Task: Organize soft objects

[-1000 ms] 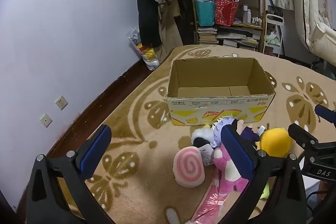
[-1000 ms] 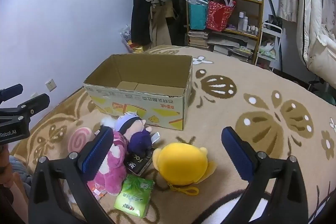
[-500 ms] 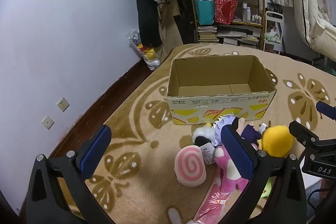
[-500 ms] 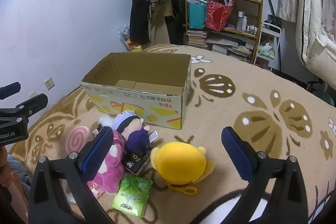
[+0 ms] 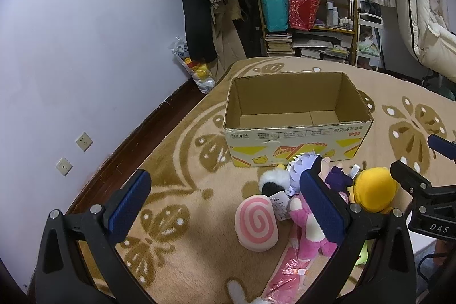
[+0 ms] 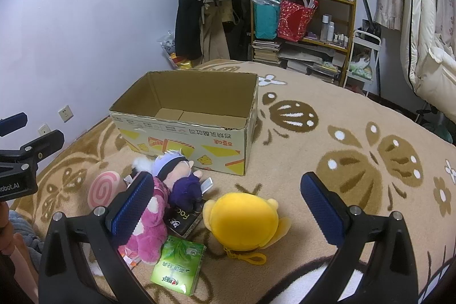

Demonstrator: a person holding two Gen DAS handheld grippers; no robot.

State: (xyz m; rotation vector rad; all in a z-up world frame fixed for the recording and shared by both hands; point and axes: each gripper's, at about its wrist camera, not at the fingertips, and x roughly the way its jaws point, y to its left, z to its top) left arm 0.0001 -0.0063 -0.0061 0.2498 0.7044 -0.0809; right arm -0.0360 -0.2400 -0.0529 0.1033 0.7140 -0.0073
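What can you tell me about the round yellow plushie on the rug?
The yellow plushie is round, soft and fuzzy, with small stubby bits at the sides and a yellow clip loop at its near edge. It lies on the tan rug before the cardboard box, apart from it. No claw touches it.

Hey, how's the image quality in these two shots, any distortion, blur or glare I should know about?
Left wrist view: strong fisheye bending, with dark corners and a curved wall edge; the cardboard box is sharp and evenly lit, without glare. Right wrist view: the same barrel distortion bows the shelf; the light is dim and bluish, and the yellow plush is crisp, casting only a soft shadow.
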